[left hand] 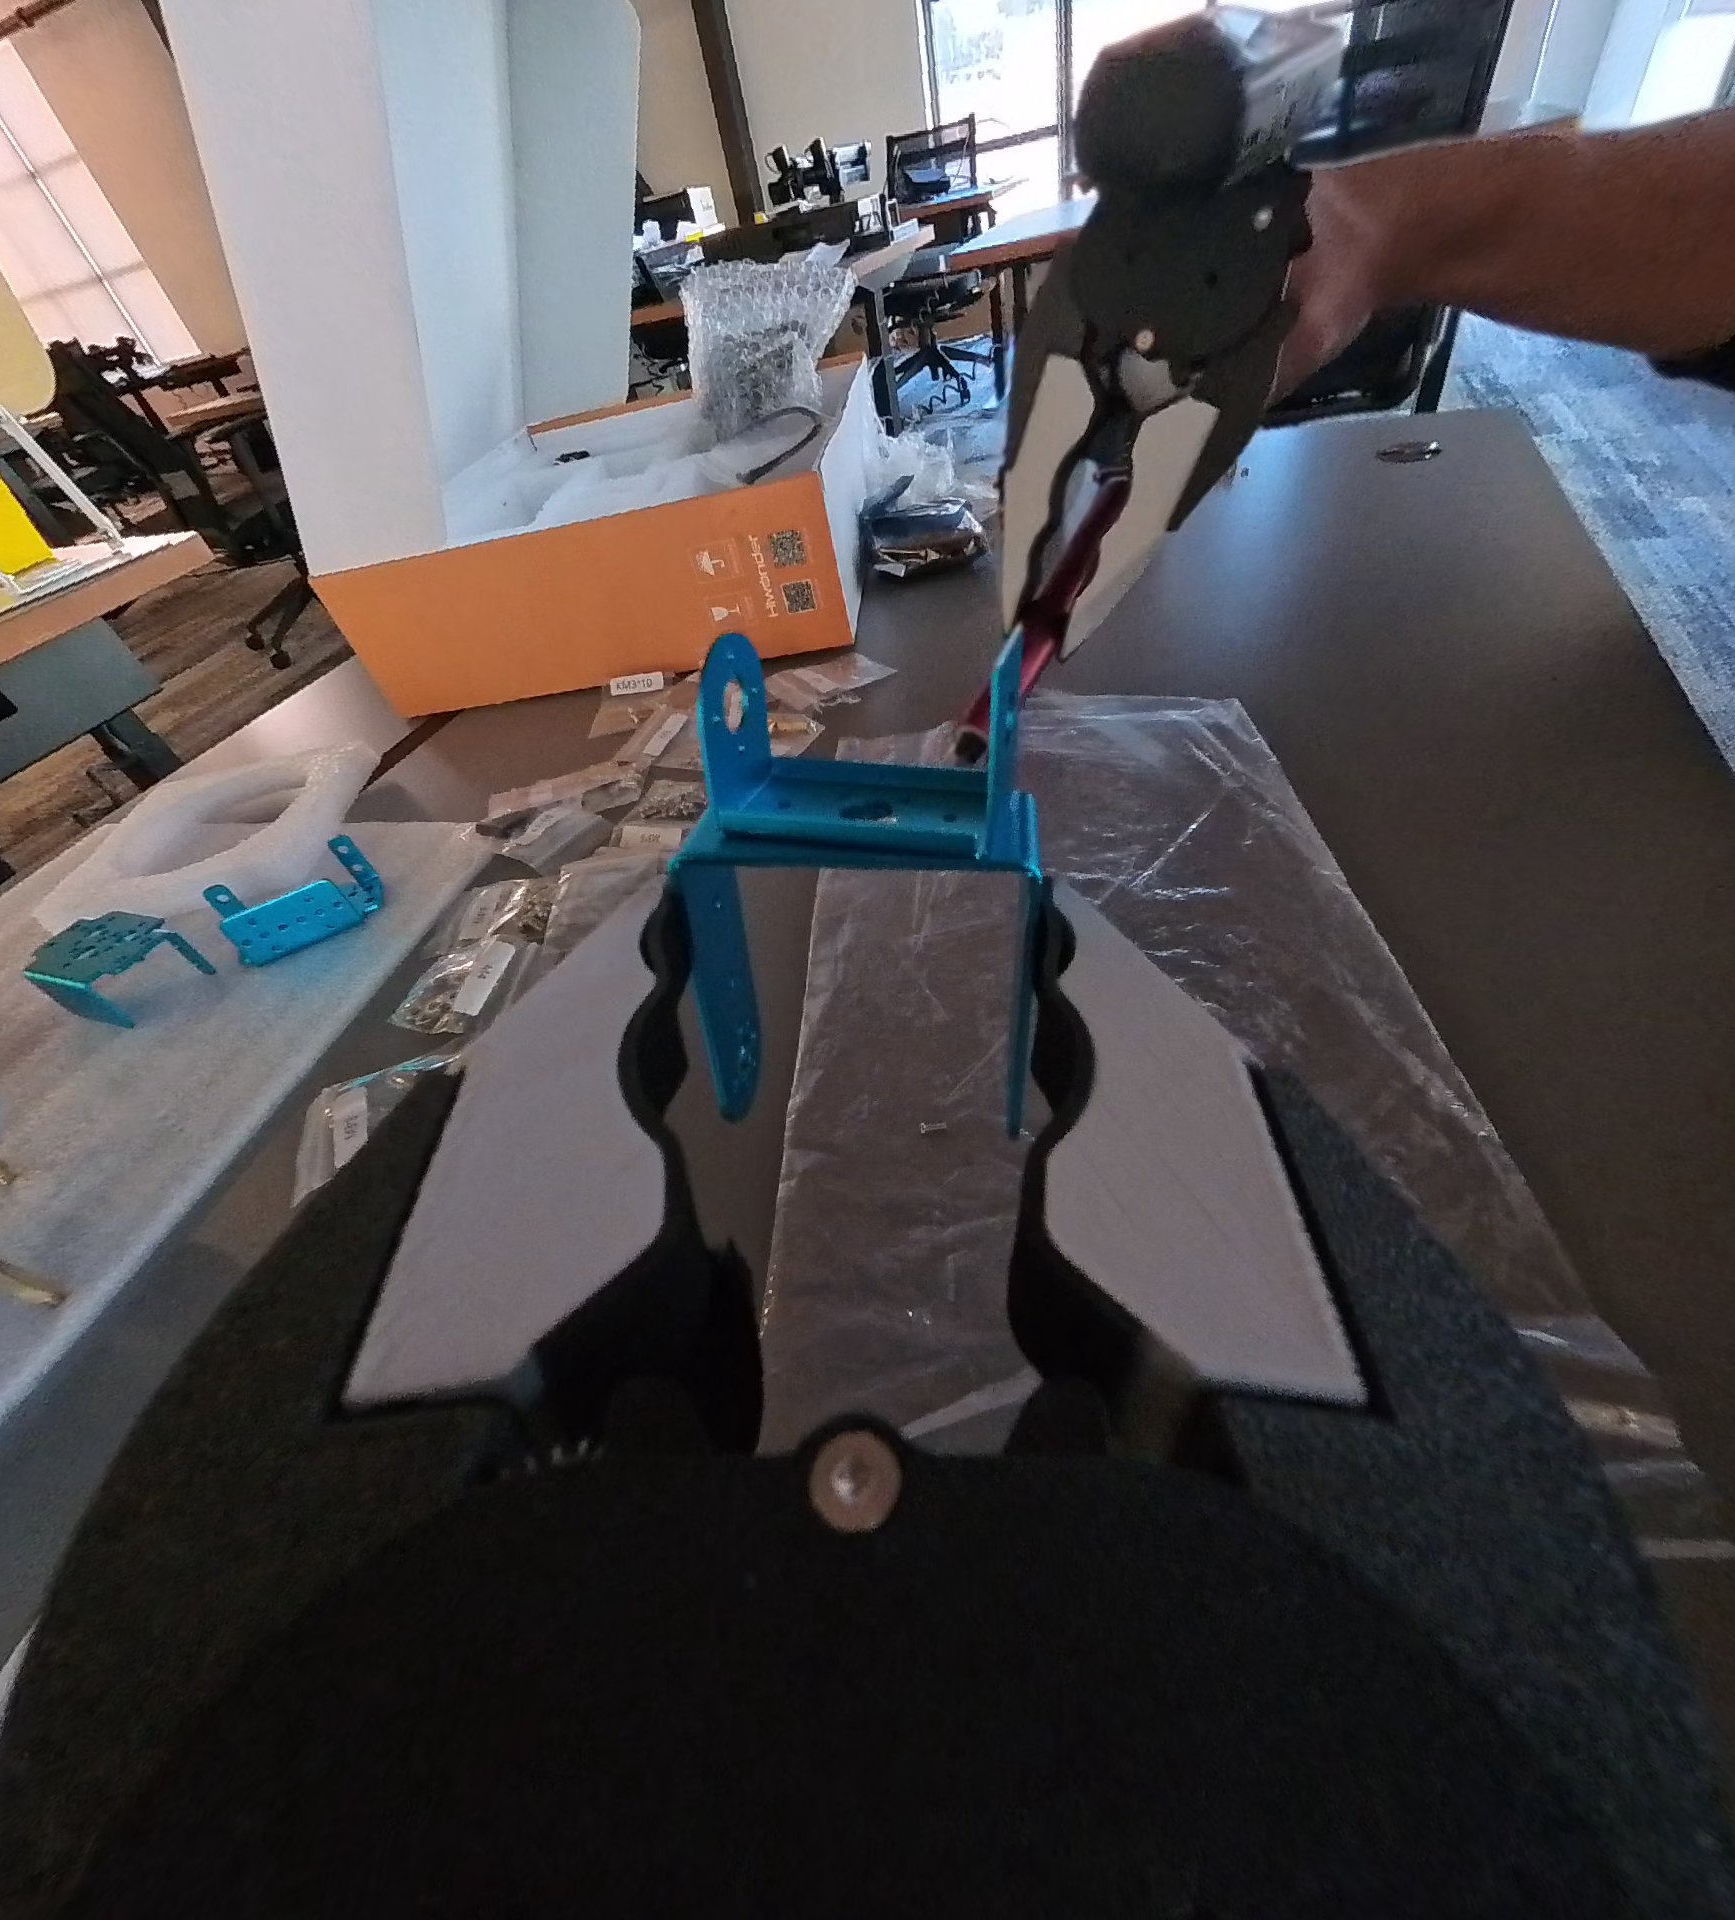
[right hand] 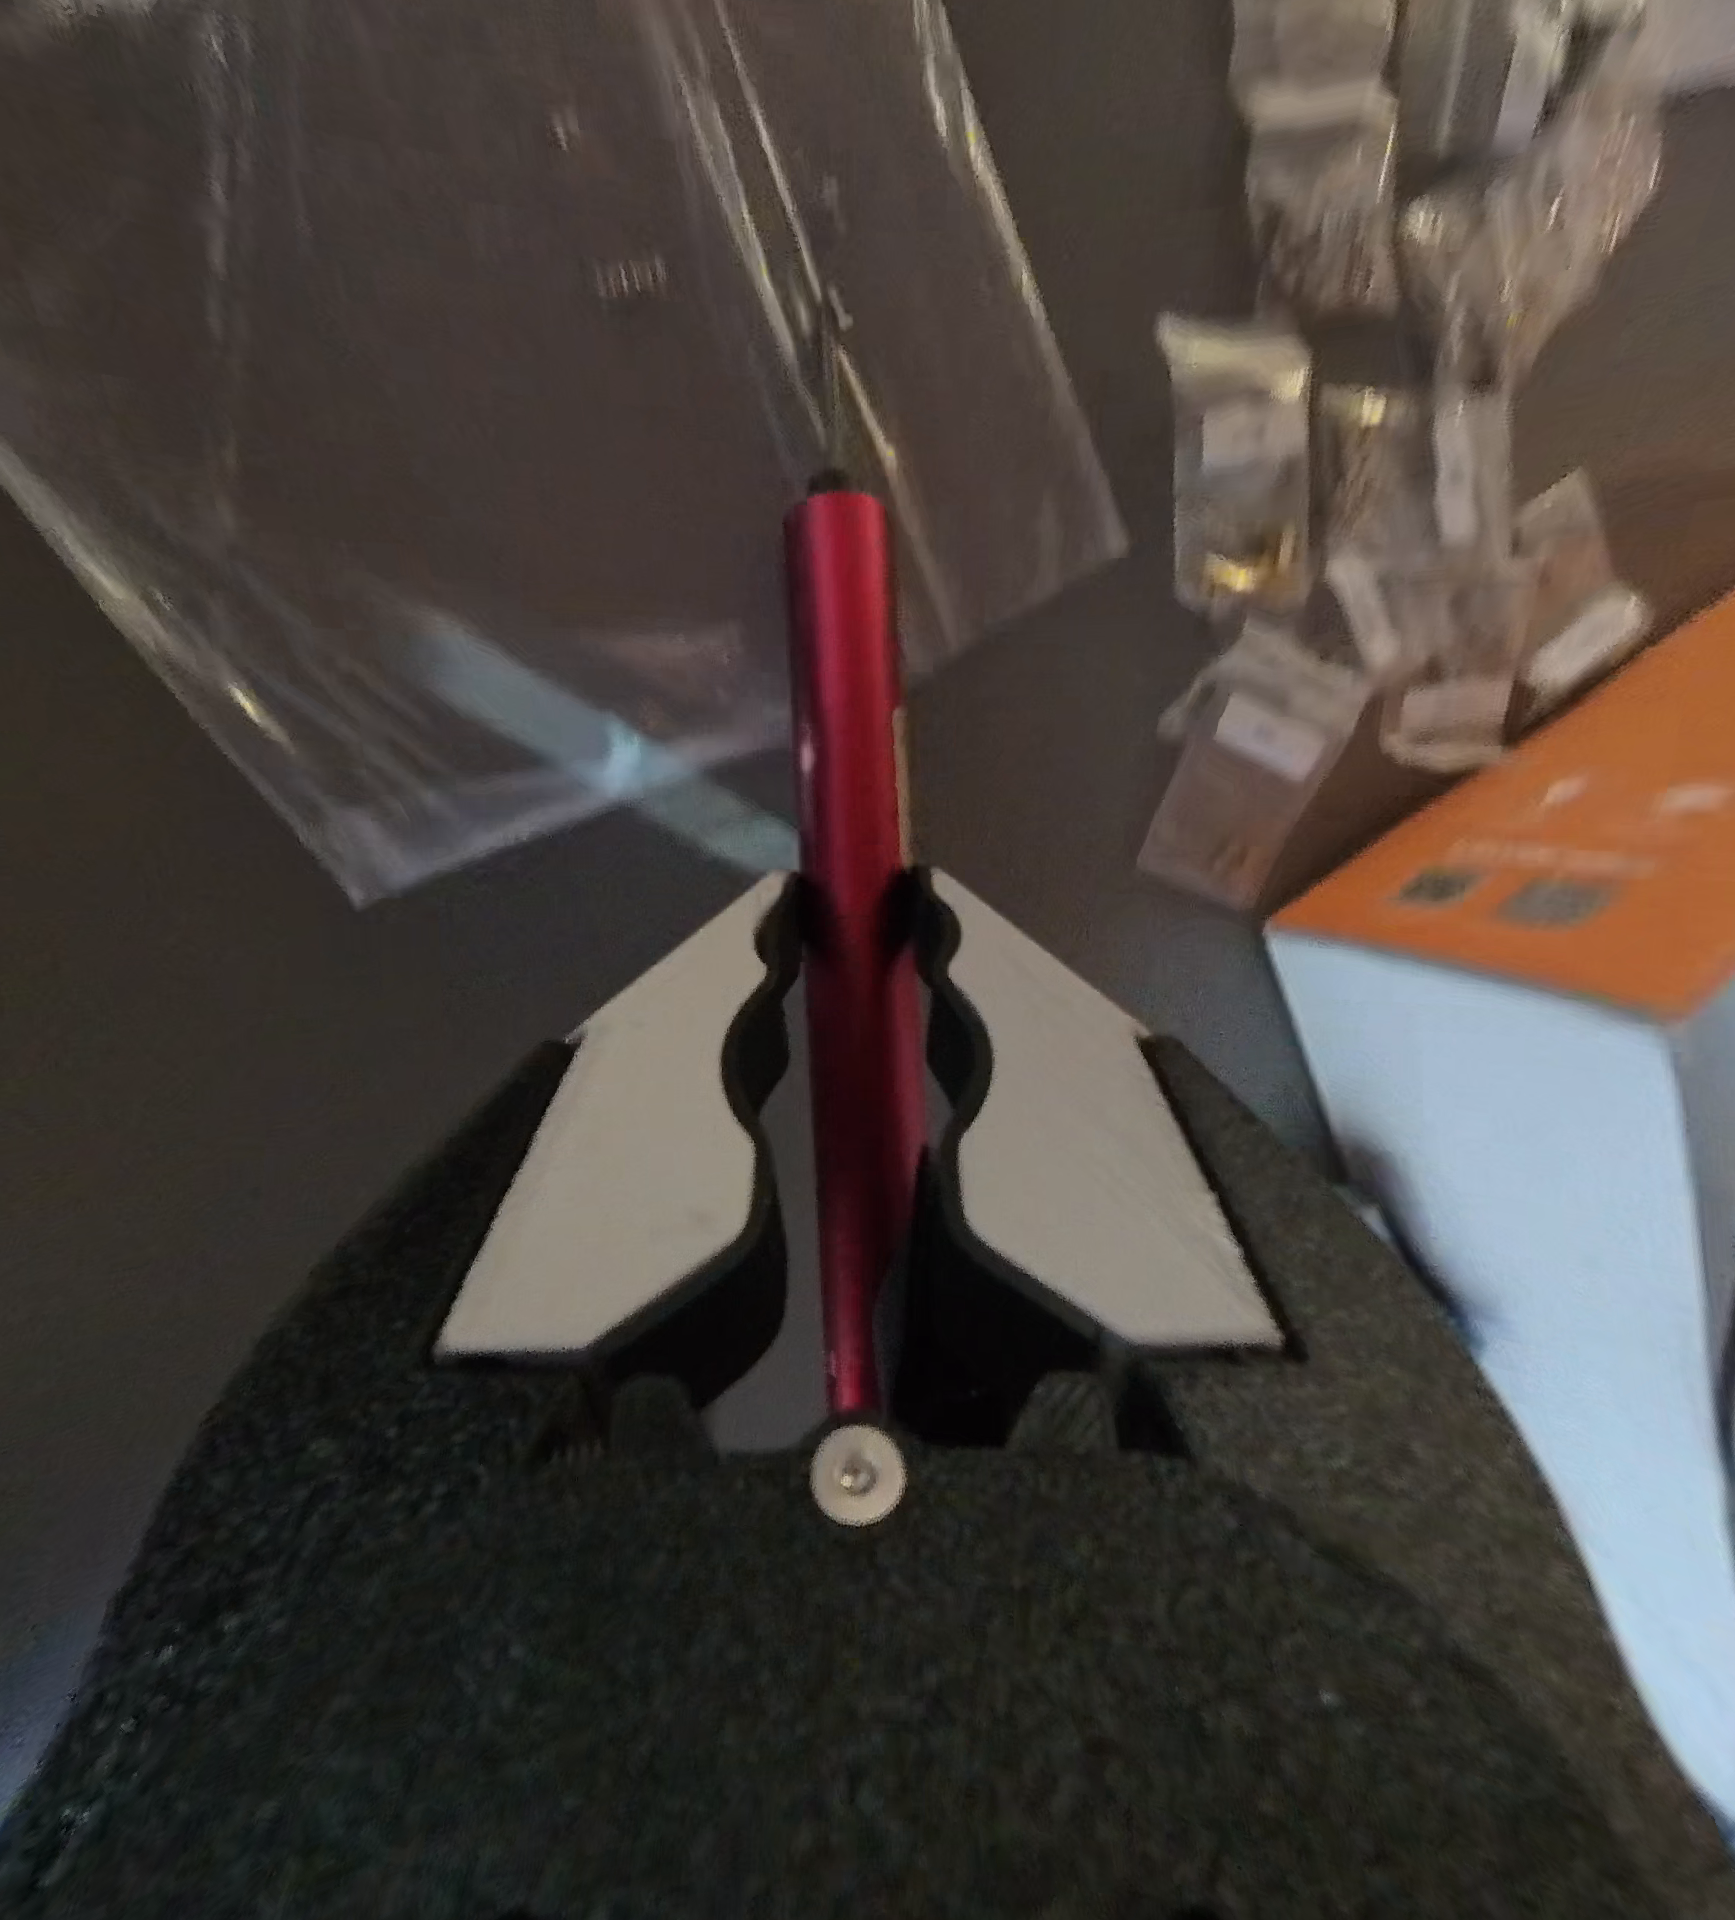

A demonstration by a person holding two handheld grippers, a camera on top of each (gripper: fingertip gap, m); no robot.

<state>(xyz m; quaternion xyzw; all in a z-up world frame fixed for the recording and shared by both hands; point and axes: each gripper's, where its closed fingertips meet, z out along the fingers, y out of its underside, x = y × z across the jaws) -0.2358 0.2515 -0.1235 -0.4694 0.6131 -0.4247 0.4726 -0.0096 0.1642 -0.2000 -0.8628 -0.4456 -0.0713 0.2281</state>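
**Spotter:** What have the tongs got right now?

**Me:** My left gripper [left hand: 847,914] is clenched on the blue bracket pair [left hand: 858,831], one U-bracket stacked on the other, lifted just above the clear plastic sheet [left hand: 1206,935]. My right gripper [right hand: 850,904] is clamped on the red screwdriver [right hand: 847,831], shaft running straight out past the fingertips.

**Spotter:** And the tip?

**Me:** It's behind the far bracket's upright ear, so contact I cannot tell. I'd judge: keep the left one rigid, line the driver square, press lightly. A tiny loose screw [left hand: 930,1129] lies on the sheet between my left fingers; the orange box [left hand: 614,582] sits beyond.
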